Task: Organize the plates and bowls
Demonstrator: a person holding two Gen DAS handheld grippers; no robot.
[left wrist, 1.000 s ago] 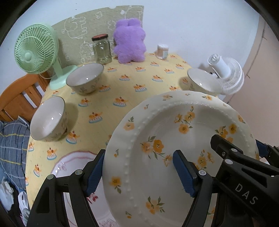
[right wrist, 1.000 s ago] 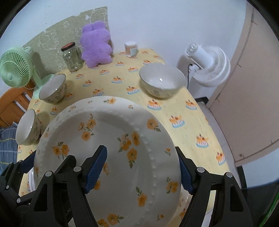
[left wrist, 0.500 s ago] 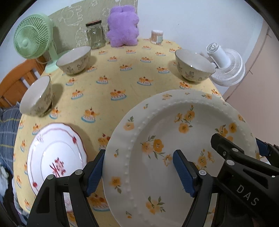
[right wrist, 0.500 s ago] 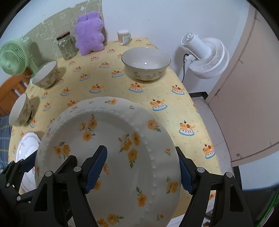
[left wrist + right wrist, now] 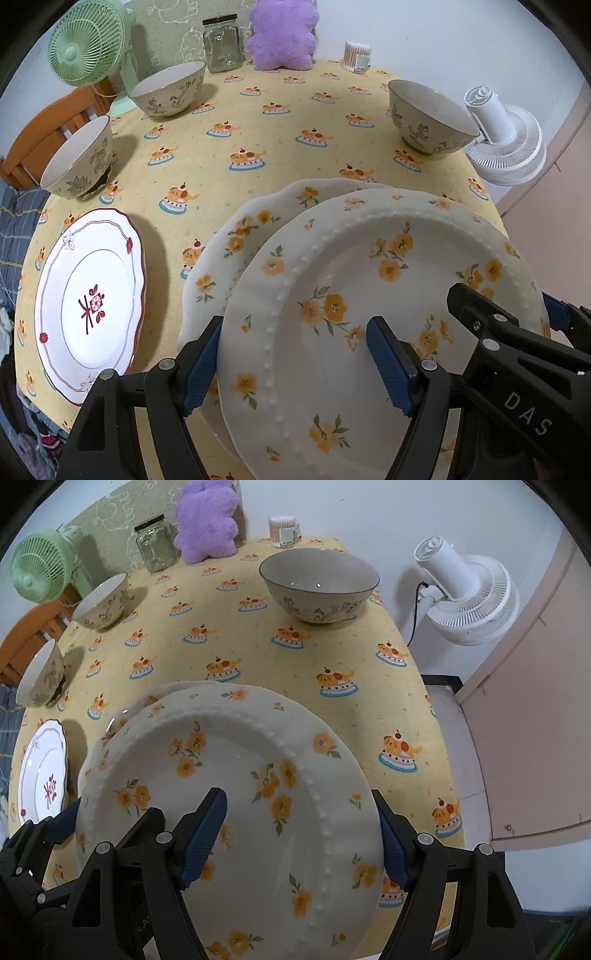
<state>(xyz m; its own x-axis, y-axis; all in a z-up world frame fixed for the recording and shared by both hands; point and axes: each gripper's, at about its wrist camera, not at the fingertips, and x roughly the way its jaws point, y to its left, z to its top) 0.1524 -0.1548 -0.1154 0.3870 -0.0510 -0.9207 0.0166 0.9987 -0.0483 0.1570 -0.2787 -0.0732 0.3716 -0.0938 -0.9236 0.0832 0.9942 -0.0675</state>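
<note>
At lower centre of both views, the beaded white yellow-flowered plate is clamped by left gripper and right gripper over a scalloped yellow-flowered plate, which could be chipped by tilted lowering.

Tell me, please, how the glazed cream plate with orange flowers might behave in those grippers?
The glazed cream plate with orange flowers looks rigid, probably ceramic, so likely breakable. Its glossy surface may slide between the left gripper and right gripper, each pinching one rim.

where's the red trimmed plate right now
The red-trimmed plate lies flat at the table's near left edge in the left wrist view, left of the scalloped yellow-flower plate, nearer than the closest bowl.
</note>
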